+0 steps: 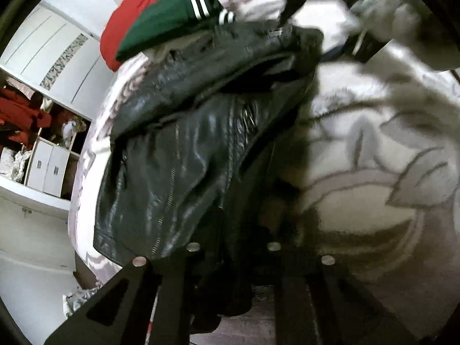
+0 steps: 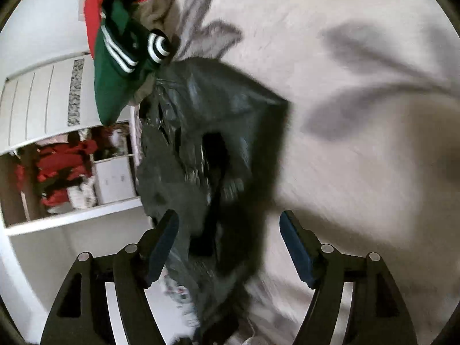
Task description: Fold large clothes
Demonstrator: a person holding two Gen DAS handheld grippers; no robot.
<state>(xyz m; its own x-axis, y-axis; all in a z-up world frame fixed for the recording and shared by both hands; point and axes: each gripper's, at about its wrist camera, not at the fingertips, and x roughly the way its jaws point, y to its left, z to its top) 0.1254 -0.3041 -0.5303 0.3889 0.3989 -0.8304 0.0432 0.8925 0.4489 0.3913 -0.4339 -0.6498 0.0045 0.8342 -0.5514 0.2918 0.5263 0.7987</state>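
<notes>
Jacket (image 1: 172,155) of black leather pinched in the closed left tool (image 1: 233,276), between the wide-open right tool's (image 2: 227,247) fingers.

Crumpled black leather jacket (image 1: 178,149) on bed

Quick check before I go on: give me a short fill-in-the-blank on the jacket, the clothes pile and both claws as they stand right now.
1. The leather jacket lying on the bedspread is ____ in colour.
2. The green garment has ____ stripes on its cuffs.
3. The right claw stands ____ over the jacket.
4. Under the green garment lies a ____ garment.

Missing words: black; white; open; red
</notes>
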